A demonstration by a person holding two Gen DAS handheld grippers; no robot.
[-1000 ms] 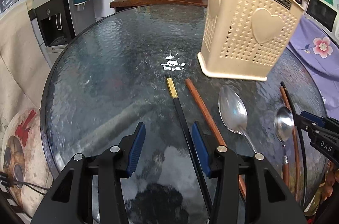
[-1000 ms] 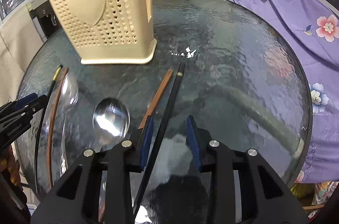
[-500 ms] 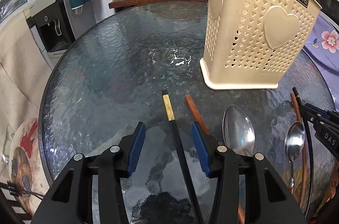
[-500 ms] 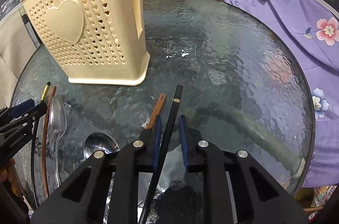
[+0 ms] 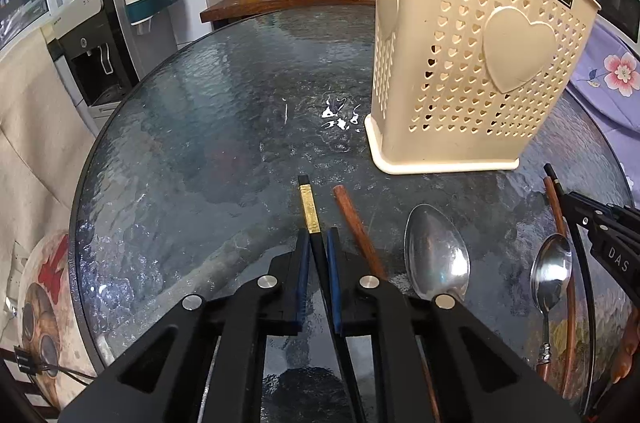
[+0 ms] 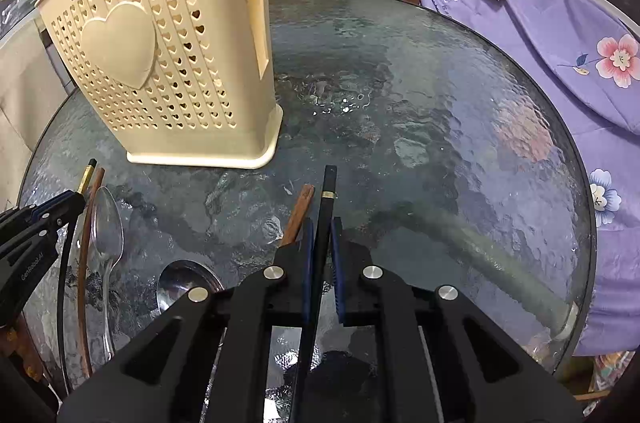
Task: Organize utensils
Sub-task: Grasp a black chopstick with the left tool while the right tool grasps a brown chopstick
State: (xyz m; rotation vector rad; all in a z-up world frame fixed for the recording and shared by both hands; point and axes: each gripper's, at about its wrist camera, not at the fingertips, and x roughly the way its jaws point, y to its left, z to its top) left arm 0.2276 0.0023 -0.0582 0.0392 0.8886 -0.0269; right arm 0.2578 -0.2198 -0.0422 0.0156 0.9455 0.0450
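Left wrist: utensil holder [image 5: 472, 71] upright; contents hidden.

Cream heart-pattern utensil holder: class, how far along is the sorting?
Done: nothing visibly; the inside of the cream perforated plastic holder is hidden. In hand: left gripper shut on a gold-banded black chopstick, right gripper shut on a second black chopstick. Remaining: two brown wooden chopsticks and two steel spoons lie on the round glass table.
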